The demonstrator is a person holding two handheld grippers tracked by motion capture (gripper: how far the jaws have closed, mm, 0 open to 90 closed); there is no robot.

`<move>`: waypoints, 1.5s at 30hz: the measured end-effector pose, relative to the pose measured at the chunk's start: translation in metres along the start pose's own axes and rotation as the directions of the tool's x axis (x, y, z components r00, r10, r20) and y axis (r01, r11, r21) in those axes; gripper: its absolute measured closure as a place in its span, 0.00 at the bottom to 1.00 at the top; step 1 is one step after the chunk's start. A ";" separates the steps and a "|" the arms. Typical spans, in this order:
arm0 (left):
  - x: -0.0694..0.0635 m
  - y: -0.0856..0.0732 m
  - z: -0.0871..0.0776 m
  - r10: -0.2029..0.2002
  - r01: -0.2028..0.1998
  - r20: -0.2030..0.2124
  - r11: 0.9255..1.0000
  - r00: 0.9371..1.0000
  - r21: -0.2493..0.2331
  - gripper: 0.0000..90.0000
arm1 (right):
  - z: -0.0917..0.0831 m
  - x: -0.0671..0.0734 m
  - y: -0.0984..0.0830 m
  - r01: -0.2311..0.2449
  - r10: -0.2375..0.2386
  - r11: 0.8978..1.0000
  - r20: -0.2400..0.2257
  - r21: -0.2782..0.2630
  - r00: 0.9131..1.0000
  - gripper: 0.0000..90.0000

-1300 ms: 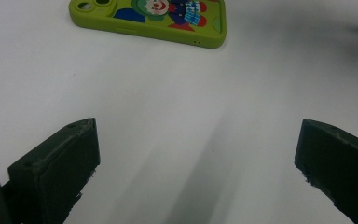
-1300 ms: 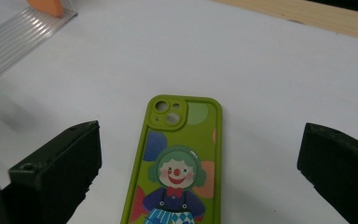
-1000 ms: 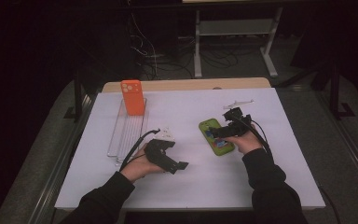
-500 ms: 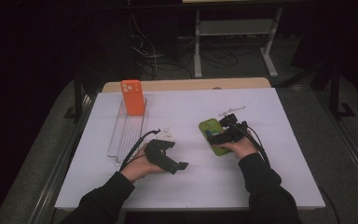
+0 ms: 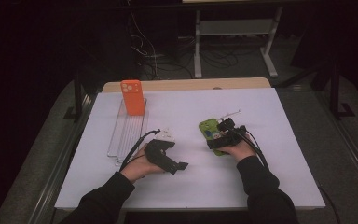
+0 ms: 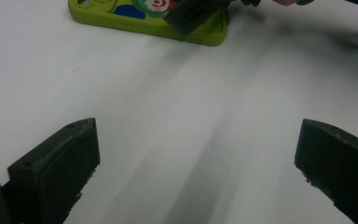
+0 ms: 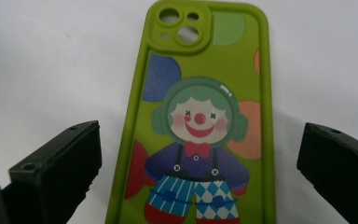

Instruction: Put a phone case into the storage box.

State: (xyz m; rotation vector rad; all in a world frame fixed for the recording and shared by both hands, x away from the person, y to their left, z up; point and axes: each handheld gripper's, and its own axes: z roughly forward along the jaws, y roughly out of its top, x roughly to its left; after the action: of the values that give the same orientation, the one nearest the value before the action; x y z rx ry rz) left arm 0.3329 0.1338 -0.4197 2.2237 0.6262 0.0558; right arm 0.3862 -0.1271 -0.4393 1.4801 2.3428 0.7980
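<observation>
My right gripper [image 5: 221,135] hovers over the green clown phone case [image 7: 200,121] lying flat on the white table [image 5: 284,140], jaws spread to straddle its sides, while my left gripper [image 5: 168,158] rests nearby, jaws apart and empty

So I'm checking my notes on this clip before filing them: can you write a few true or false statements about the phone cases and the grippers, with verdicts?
1. The right gripper has its jaws spread wide either side of the green case. True.
2. The green case stands upright in the clear rack. False: it lies flat on the table; the orange case stands in the rack.
3. The left gripper is open and holds nothing. True.
4. The green case shows a plain back. False: a clown is printed on it.
</observation>
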 end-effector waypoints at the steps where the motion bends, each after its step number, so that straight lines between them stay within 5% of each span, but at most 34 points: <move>1: 0.000 0.000 0.000 -0.001 0.001 0.000 1.000 1.000 0.002 0.00 | 0.001 0.000 -0.001 0.005 -0.005 1.000 0.001 0.003 1.000 0.00; 28: 0.000 0.000 0.002 0.004 -0.004 -0.001 1.000 1.000 0.012 0.00 | 0.003 0.007 -0.008 0.030 -0.031 0.999 0.042 0.012 0.999 0.15; 39: 0.000 -0.002 0.004 -0.004 0.004 -0.007 1.000 1.000 0.007 0.00 | 0.002 0.005 -0.009 0.016 -0.016 1.000 0.031 0.000 0.999 0.17; 45: 0.003 -0.002 0.002 0.024 -0.023 -0.013 0.999 1.000 0.030 0.00 | 0.000 0.003 -0.009 0.017 -0.018 1.000 0.014 0.006 1.000 0.17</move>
State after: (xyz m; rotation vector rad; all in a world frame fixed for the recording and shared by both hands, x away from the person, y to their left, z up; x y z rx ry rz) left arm 0.3348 0.1351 -0.4230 2.2617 0.6123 0.0738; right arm 0.3783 -0.1269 -0.4441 1.4609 2.3472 0.7745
